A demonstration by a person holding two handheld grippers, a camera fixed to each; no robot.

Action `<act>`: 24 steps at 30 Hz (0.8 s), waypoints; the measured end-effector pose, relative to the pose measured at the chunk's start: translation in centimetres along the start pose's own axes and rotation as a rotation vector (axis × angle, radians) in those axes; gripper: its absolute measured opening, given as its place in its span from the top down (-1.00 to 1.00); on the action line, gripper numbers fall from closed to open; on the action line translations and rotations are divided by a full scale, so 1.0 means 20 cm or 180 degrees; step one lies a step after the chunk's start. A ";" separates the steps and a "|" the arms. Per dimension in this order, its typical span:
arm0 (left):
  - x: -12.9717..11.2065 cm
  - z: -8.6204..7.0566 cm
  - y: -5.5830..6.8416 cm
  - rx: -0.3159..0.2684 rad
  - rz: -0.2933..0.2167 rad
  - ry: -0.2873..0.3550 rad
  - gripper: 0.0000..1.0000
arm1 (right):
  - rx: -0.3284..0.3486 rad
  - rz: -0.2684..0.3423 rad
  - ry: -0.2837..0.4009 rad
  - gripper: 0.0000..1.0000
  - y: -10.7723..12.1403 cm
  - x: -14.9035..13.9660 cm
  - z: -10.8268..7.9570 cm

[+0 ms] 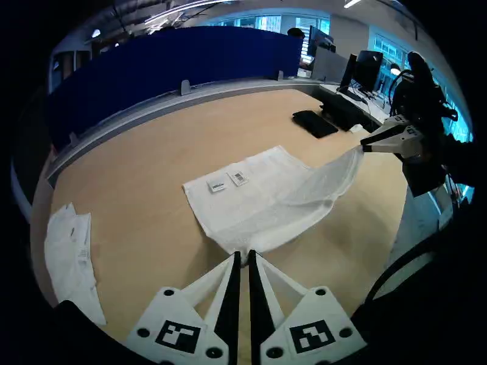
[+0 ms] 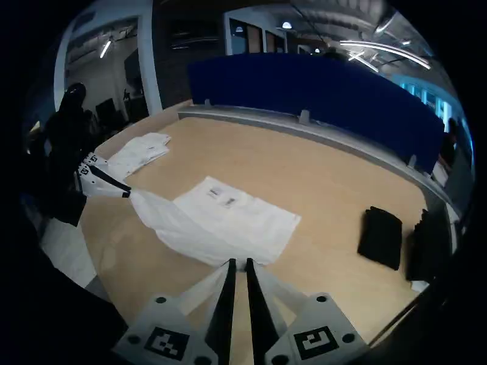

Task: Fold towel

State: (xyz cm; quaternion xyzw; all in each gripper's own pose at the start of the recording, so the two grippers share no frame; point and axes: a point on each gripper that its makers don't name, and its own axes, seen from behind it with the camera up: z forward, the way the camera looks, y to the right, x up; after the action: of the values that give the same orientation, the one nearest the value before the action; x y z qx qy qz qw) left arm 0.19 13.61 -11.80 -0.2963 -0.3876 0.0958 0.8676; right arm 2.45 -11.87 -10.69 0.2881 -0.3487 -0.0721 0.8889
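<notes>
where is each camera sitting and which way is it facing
Left gripper view: rides the left gripper, looks along its own shut fingers over the wooden table at the white towel; the right gripper pinches a far corner.
Right gripper view: rides the right gripper, faces the opposite way across that towel; its own fingers show below, the left gripper at the picture's left.
Shared: towel, table, blue partition, both grippers.

Wooden table (image 1: 152, 201): white towel (image 1: 262, 194), folded white cloths (image 1: 70, 255), black cloth (image 1: 313, 123).
</notes>
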 end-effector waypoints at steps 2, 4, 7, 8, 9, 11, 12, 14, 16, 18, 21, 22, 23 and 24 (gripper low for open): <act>-0.01 0.00 0.00 -0.0003 -0.0035 -0.0004 0.82 | 0.0011 0.0015 -0.0001 0.74 -0.01 0.00 0.00; -0.01 0.00 0.01 -0.0010 -0.0074 -0.0002 0.82 | 0.0019 0.0017 0.0000 0.74 -0.01 -0.01 0.00; -0.01 0.00 0.01 -0.0020 -0.0113 0.0007 0.82 | 0.0025 0.0011 0.0004 0.75 -0.02 -0.01 0.01; 0.00 0.01 0.01 -0.0023 -0.0122 0.0012 0.82 | 0.0027 0.0007 0.0005 0.75 -0.02 0.00 0.01; 0.00 0.01 0.01 -0.0022 -0.0123 0.0011 0.82 | 0.0030 0.0006 0.0005 0.75 -0.02 0.00 0.01; 0.00 0.02 0.01 -0.0019 -0.0122 0.0009 0.82 | 0.0038 0.0003 0.0005 0.75 -0.02 0.00 0.01; -0.01 0.02 0.01 -0.0016 -0.0130 0.0003 0.82 | 0.0041 0.0002 0.0004 0.75 -0.01 0.00 0.02; -0.01 0.03 0.01 -0.0009 -0.0149 -0.0012 0.82 | 0.0046 -0.0001 0.0002 0.75 -0.01 -0.01 0.02; -0.02 0.03 0.01 -0.0010 -0.0183 -0.0015 0.83 | 0.0050 -0.0003 -0.0004 0.75 -0.01 -0.01 0.03; -0.02 0.03 0.01 -0.0014 -0.0219 -0.0017 0.82 | 0.0053 -0.0004 -0.0007 0.75 0.00 -0.01 0.03; -0.02 0.03 0.01 -0.0020 -0.0262 -0.0019 0.82 | 0.0057 0.0000 -0.0004 0.75 0.00 -0.01 0.04; -0.01 0.04 0.01 -0.0019 -0.0271 -0.0021 0.82 | 0.0059 0.0000 -0.0002 0.75 0.01 -0.01 0.04; -0.01 0.04 0.01 -0.0017 -0.0281 -0.0024 0.82 | 0.0062 0.0000 0.0000 0.75 0.01 0.00 0.04; -0.01 0.04 0.01 -0.0015 -0.0287 -0.0027 0.82 | 0.0064 -0.0003 0.0000 0.75 0.01 0.00 0.04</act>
State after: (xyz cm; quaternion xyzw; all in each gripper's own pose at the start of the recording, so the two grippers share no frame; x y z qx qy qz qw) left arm -0.54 13.99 -11.56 -0.2802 -0.4044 0.0569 0.8688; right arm 1.89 -12.11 -9.99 0.2973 -0.3493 -0.0691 0.8859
